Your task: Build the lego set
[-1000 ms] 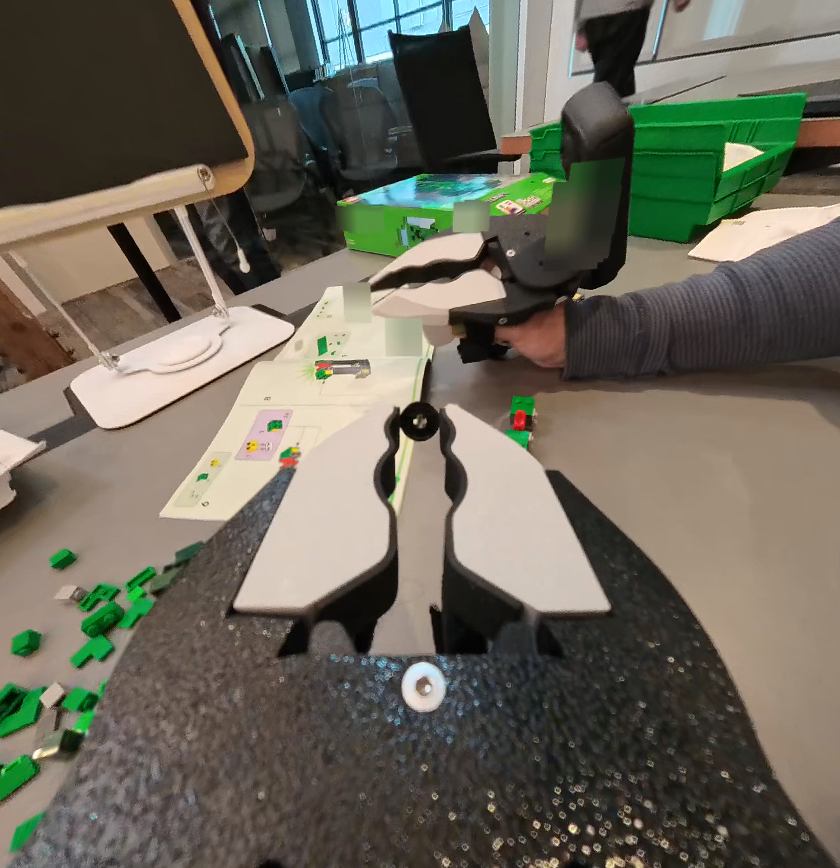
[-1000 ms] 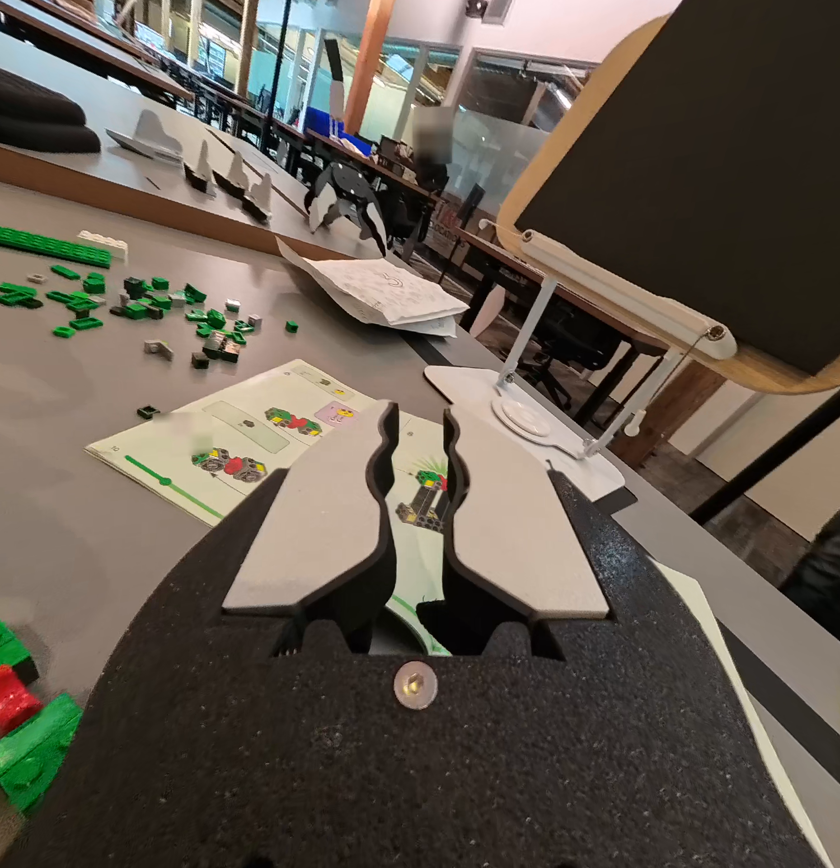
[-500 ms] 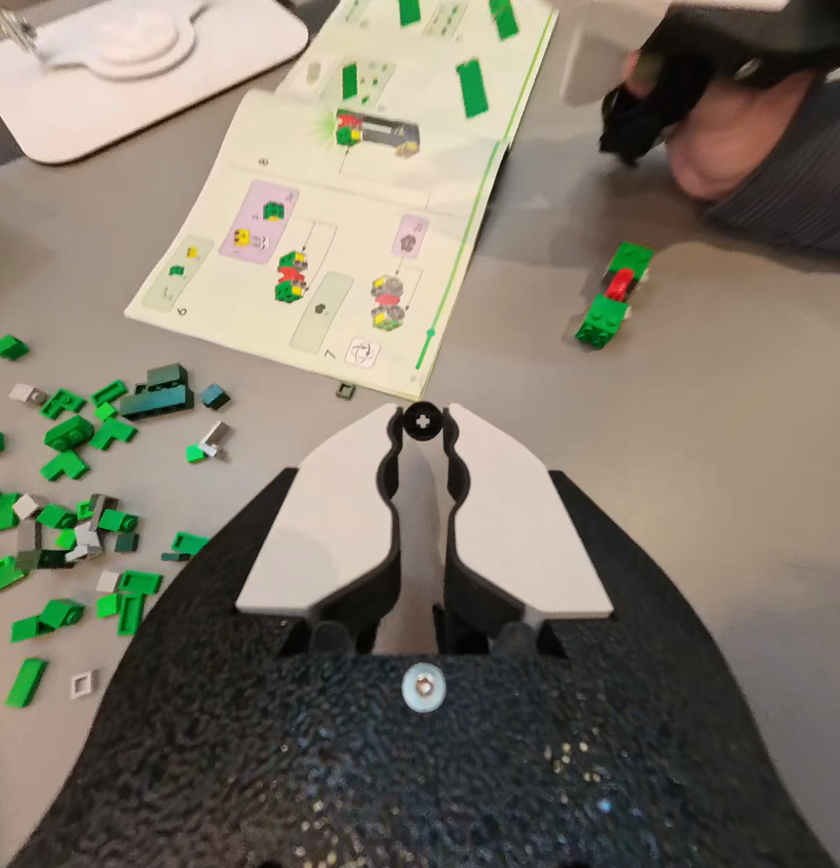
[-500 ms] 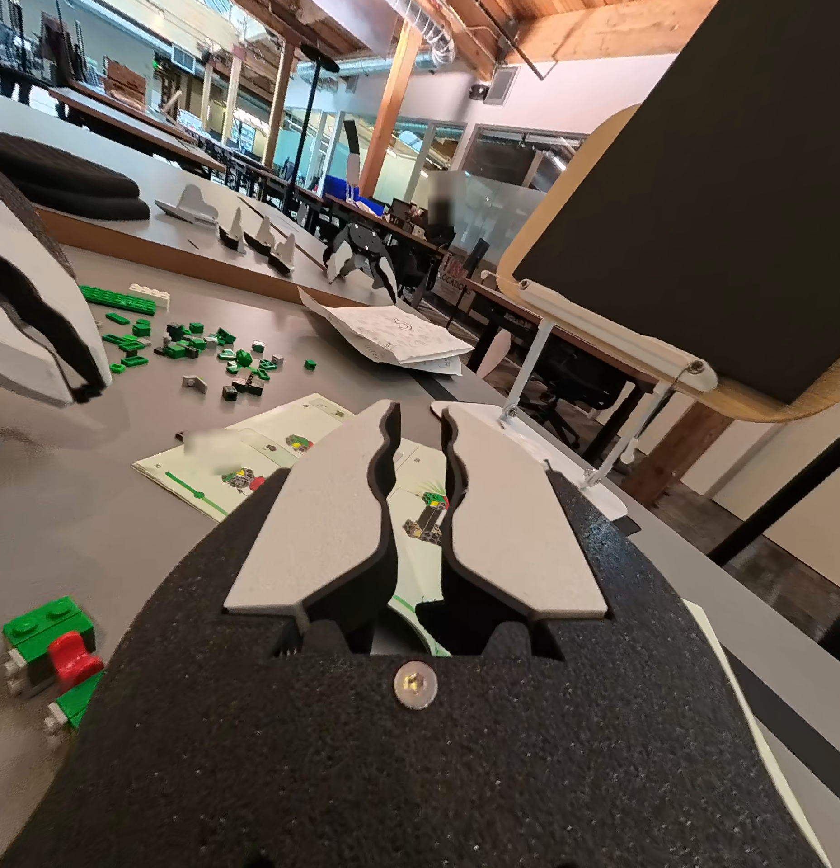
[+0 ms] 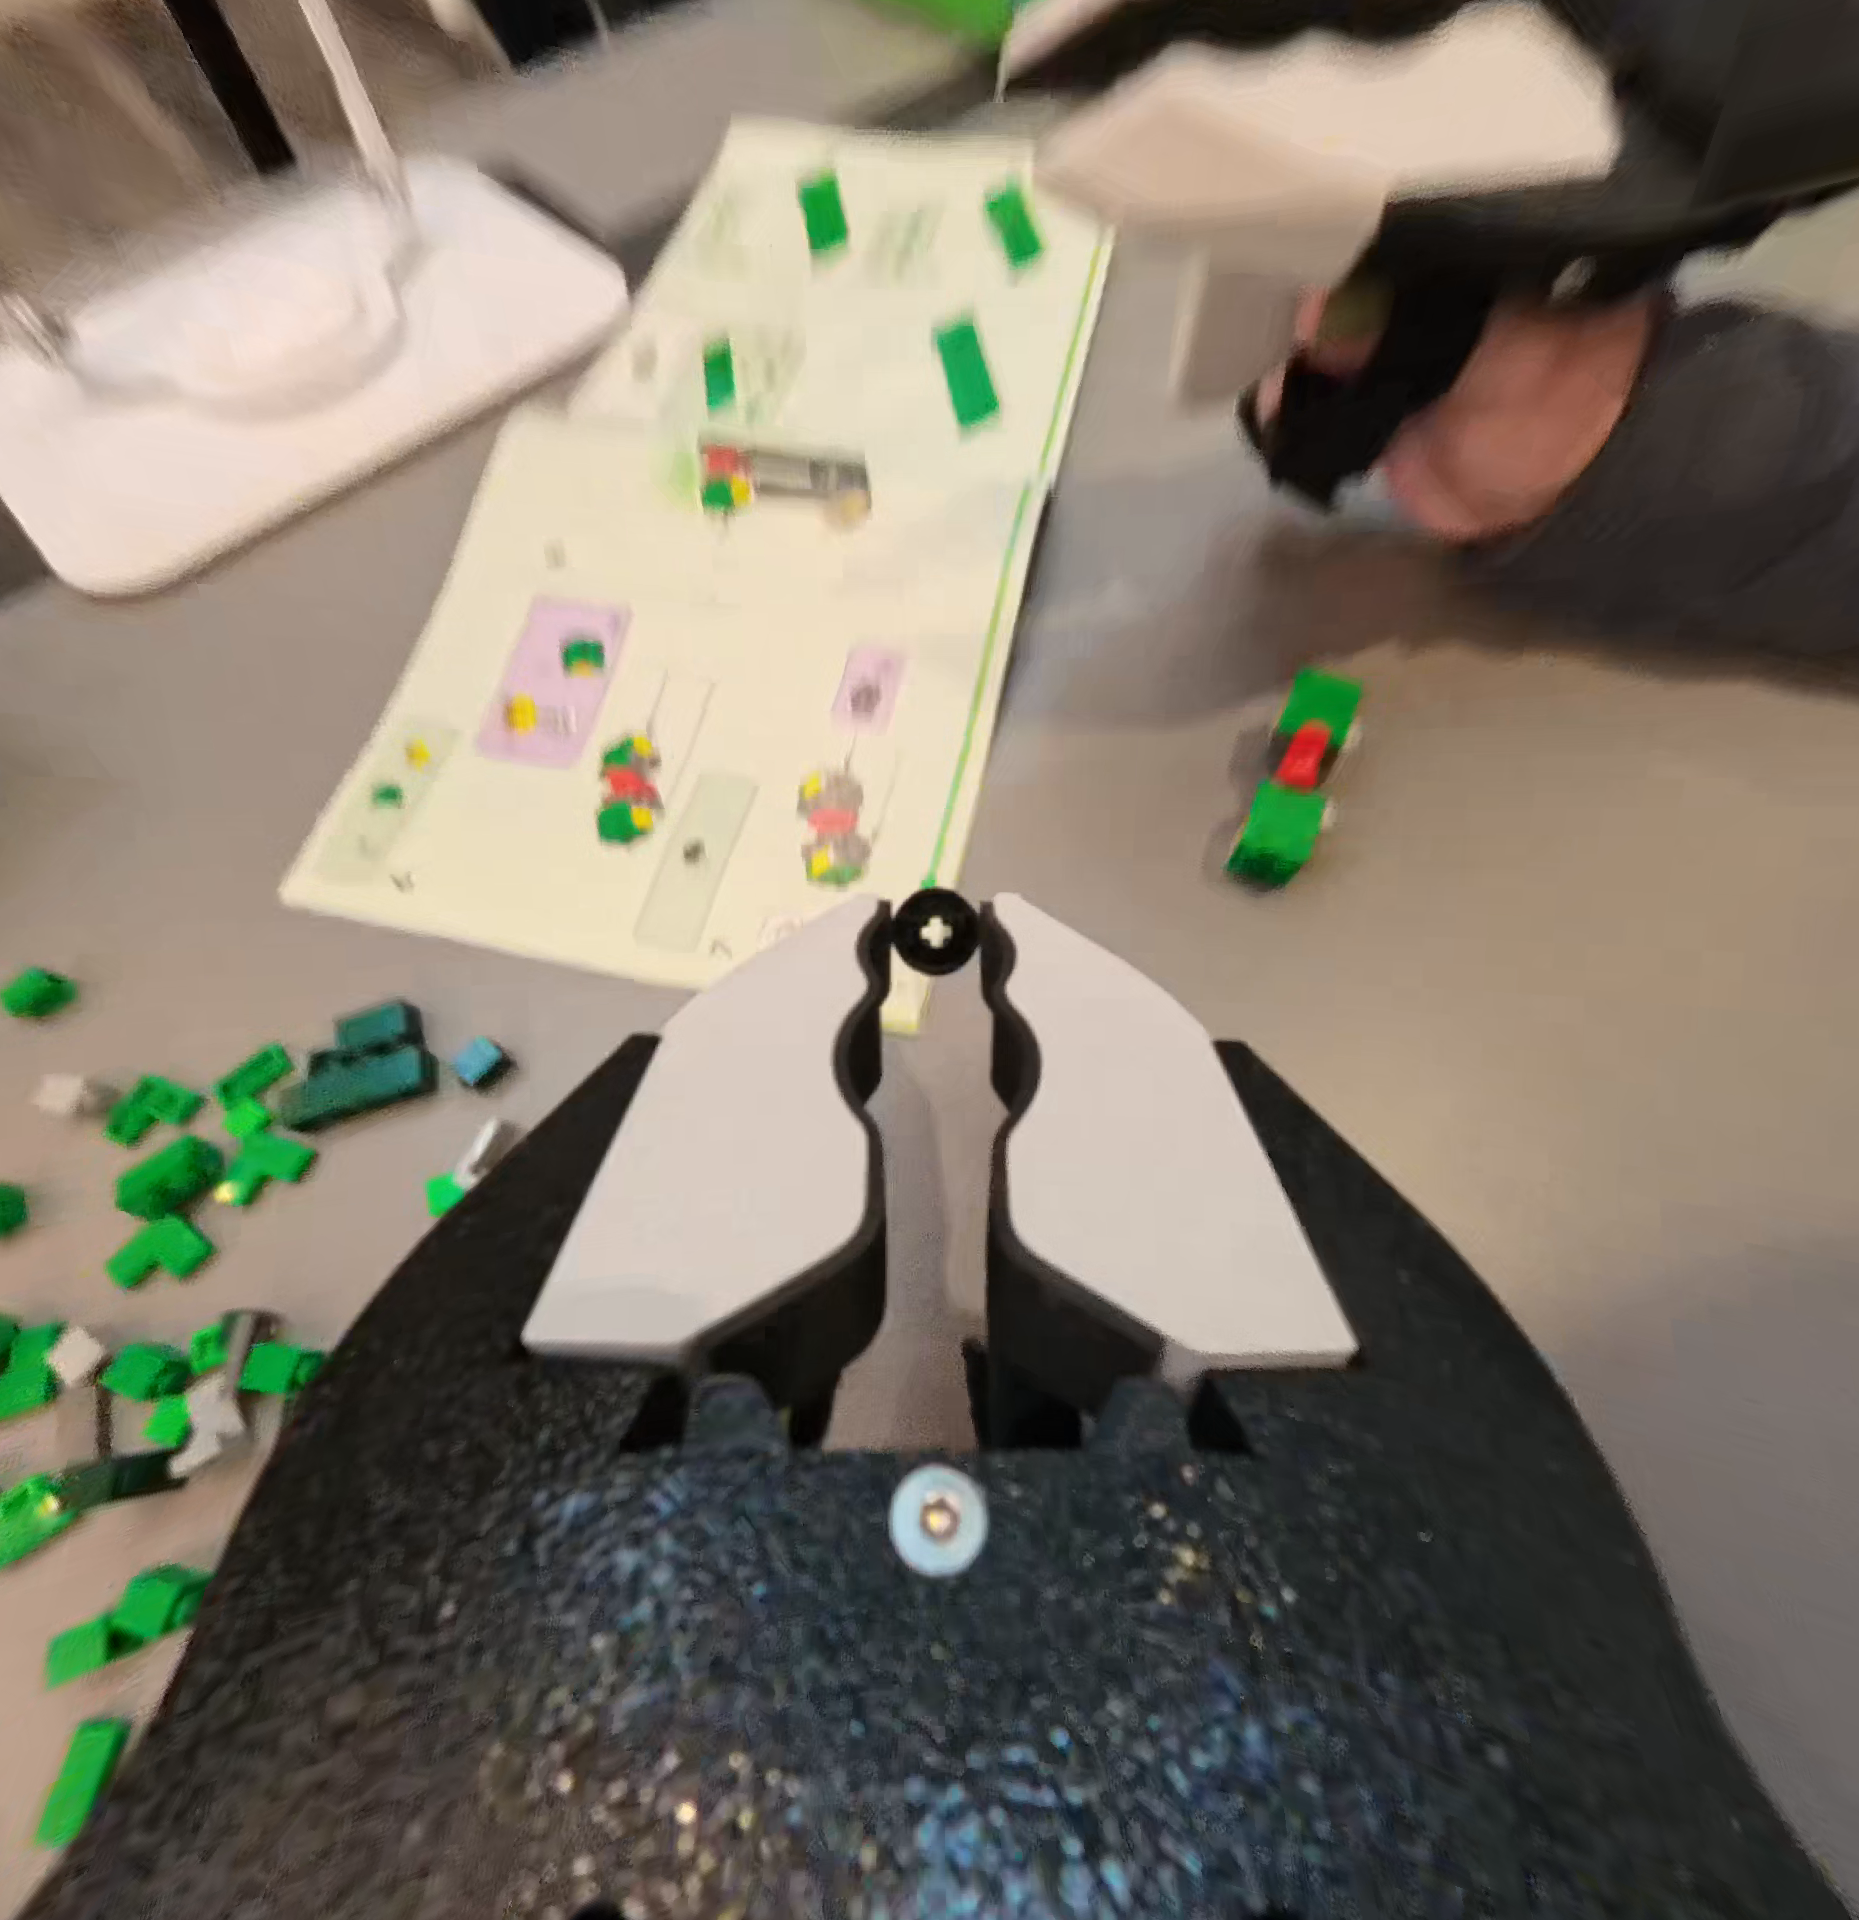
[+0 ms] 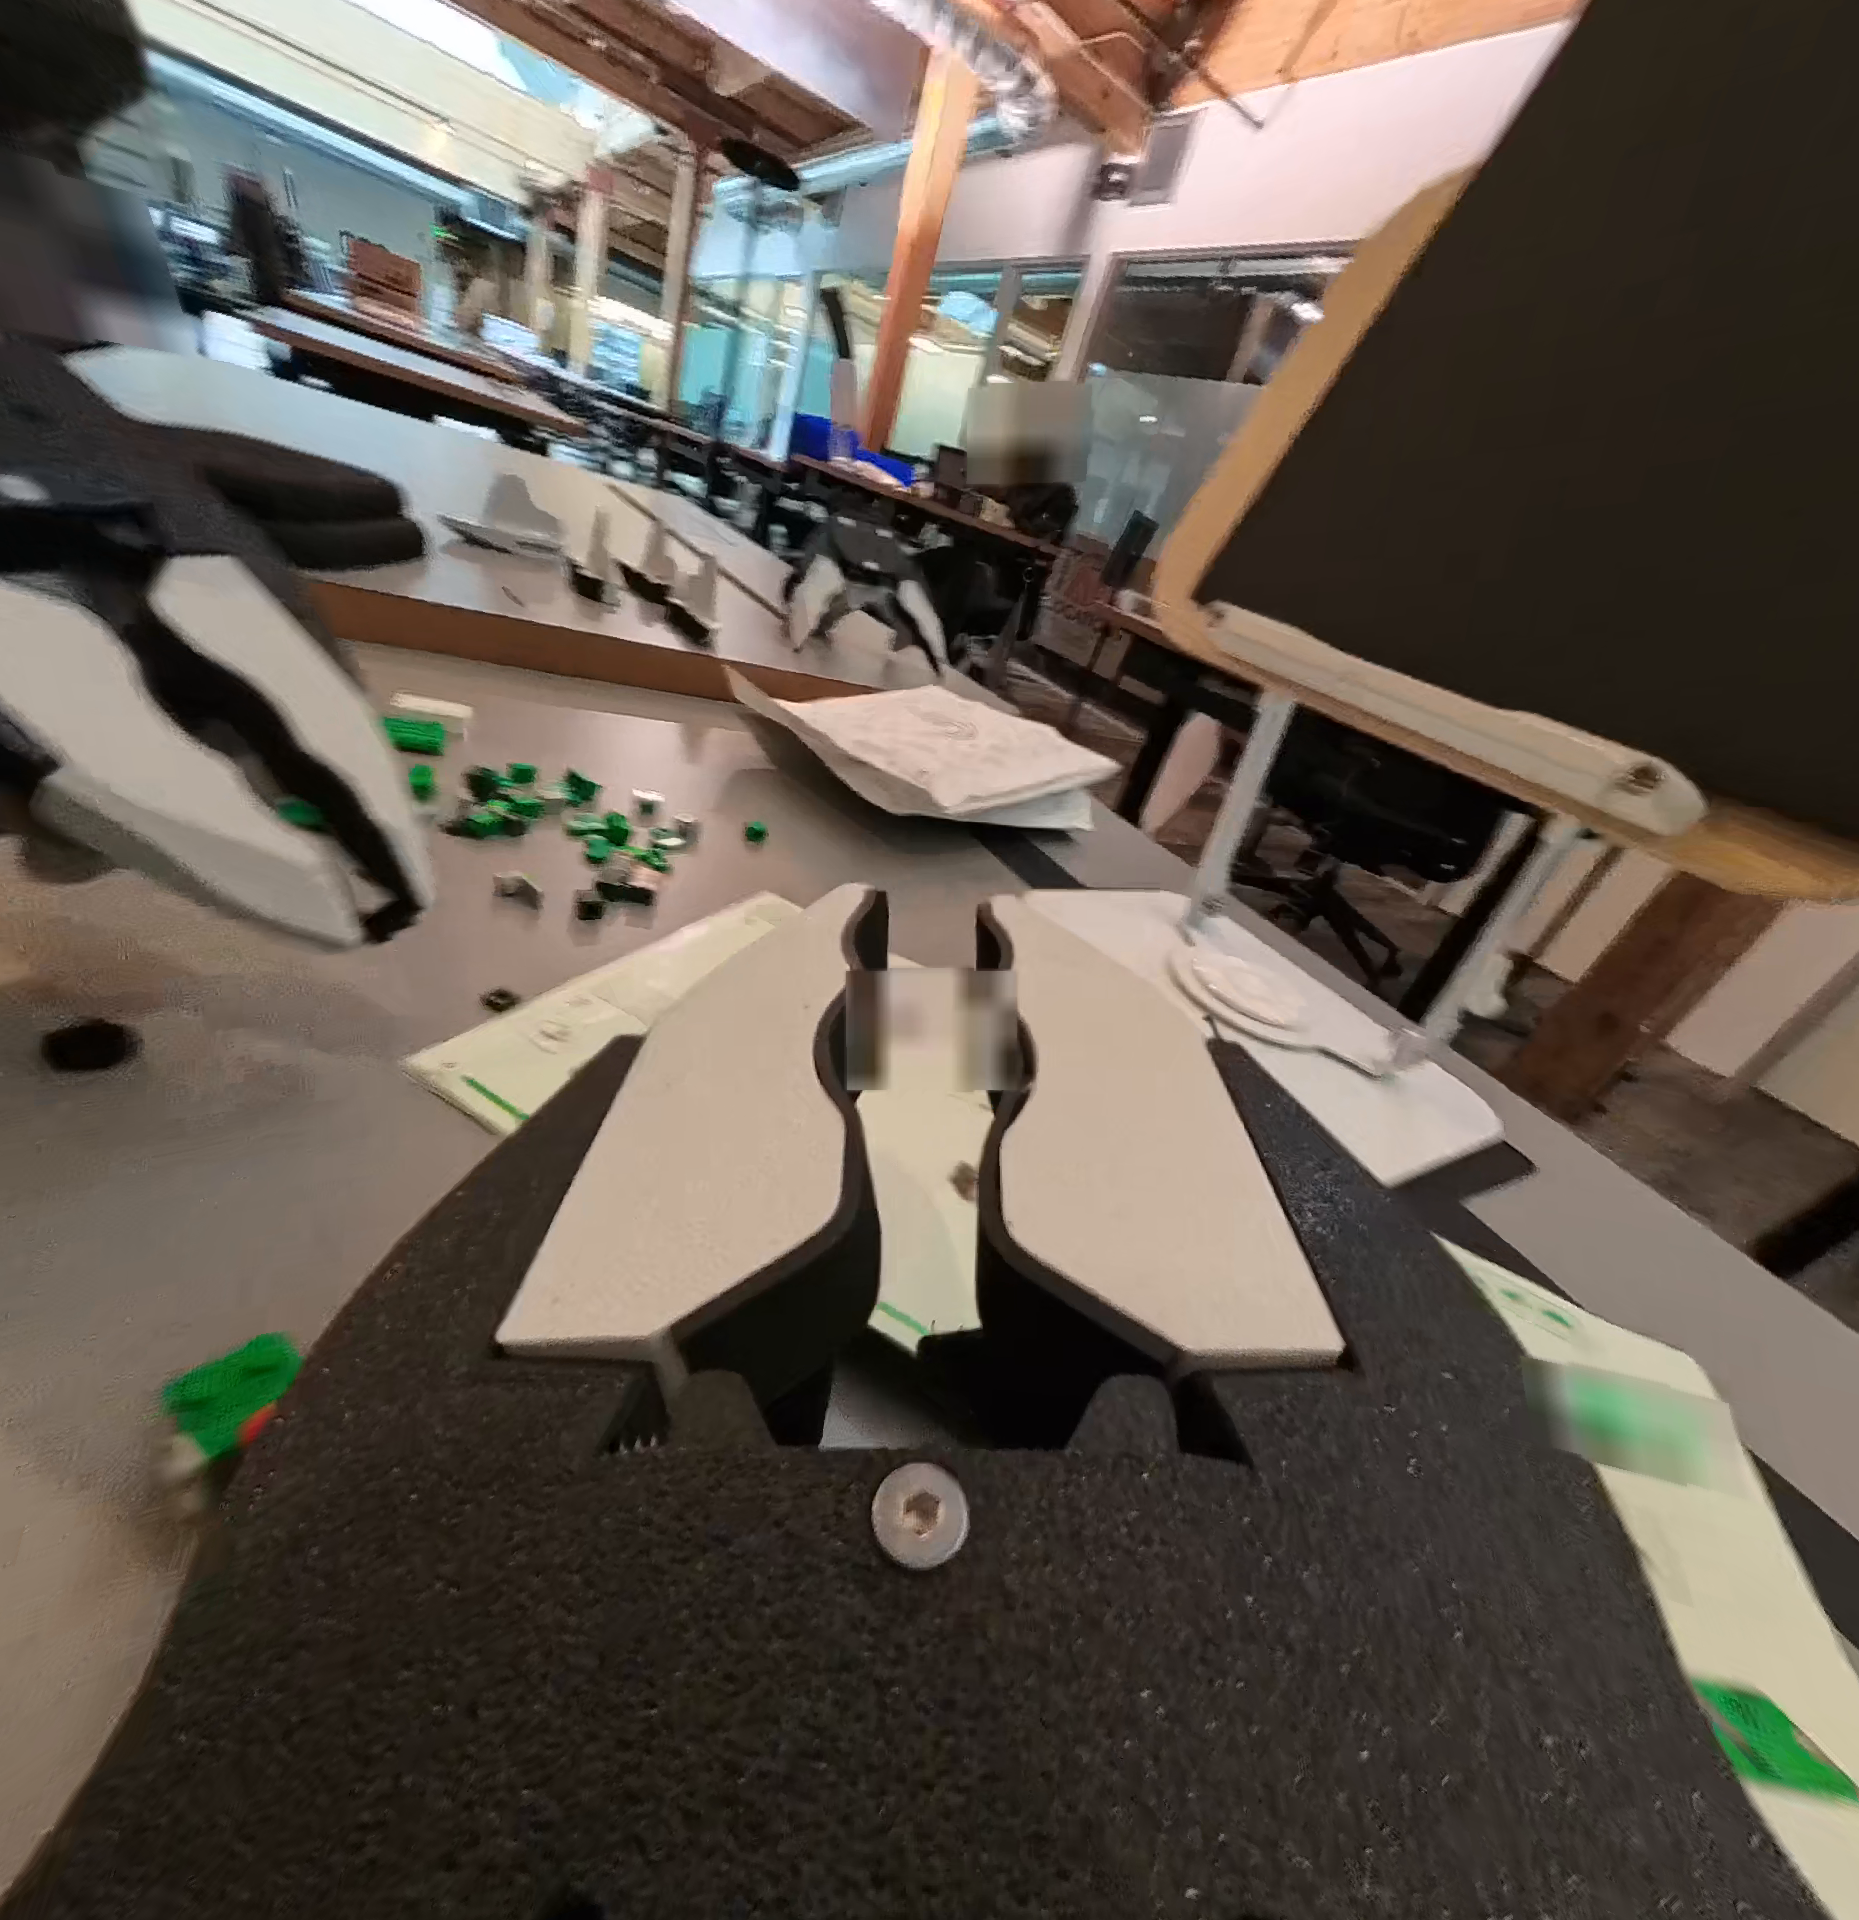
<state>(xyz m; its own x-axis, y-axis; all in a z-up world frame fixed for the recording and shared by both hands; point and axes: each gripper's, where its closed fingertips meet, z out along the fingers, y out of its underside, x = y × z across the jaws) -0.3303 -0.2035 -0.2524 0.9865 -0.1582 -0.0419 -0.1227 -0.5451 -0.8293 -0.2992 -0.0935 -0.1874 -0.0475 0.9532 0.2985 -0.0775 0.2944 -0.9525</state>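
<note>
My left gripper (image 5: pixel 935 932) is shut on a small black round piece (image 5: pixel 935 932) held at its tips, above the near edge of the open instruction booklet (image 5: pixel 717 582). A small green and red build (image 5: pixel 1291 774) sits on the grey table to the right; it also shows in the right wrist view (image 6: pixel 229 1392). My right gripper (image 6: pixel 930 914) hangs over the booklet (image 6: pixel 613 1008) with its jaws nearly together and nothing between them. The left gripper (image 6: pixel 385 904) shows at the left of that view, and the right gripper (image 5: pixel 1216 177) at the top right of the left wrist view.
Loose green, dark and grey bricks (image 5: pixel 177 1174) lie scattered at the left. A white stand base (image 5: pixel 260 343) sits beyond the booklet, under a dark board (image 6: pixel 1579 364). A black round piece (image 6: pixel 83 1044) lies on the table. A white paper bag (image 6: pixel 935 748) lies farther back. The grippers' ends are close to 12 centimetres from one another.
The left gripper tilted down from the room to the table and still holds the black piece. It has come further into the right wrist view. The right gripper tilted upward.
</note>
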